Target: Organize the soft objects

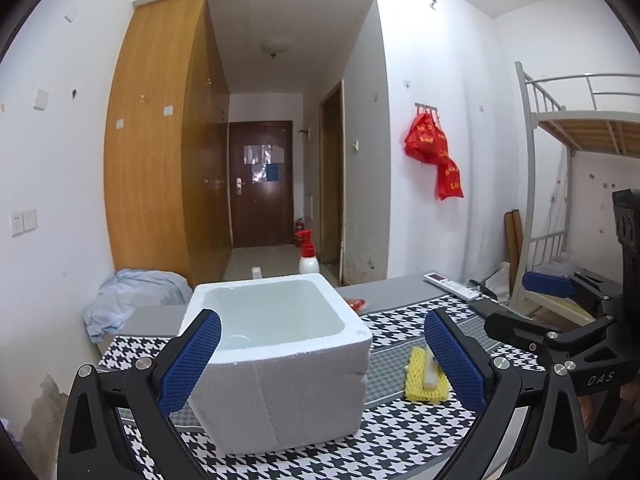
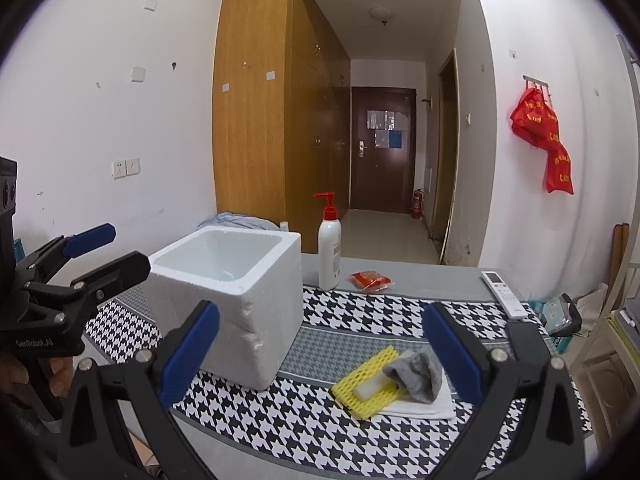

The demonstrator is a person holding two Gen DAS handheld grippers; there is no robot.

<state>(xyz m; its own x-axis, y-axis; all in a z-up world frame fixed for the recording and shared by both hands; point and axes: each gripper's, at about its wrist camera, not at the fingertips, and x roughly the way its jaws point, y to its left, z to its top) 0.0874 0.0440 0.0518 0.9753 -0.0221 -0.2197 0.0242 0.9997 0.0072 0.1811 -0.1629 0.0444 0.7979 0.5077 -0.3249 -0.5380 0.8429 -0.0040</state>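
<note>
1. Hovering over the houndstooth mat, I see my right gripper spread wide and empty; my left gripper is equally wide and empty, framing the foam box.
2. The pile lies just right of the box: yellow foam net, small white foam block, grey cloth, white towel.
3. I'd descend on the grey cloth first, since it lies on top, pinching its bunched middle so the net stays put.
4. I'd then lift clear of the box rim before releasing inside.

Two wrist views, both facing the foam box and the far door.
Left camera sits close behind it; right camera looks from farther right, sharing the box.
</note>
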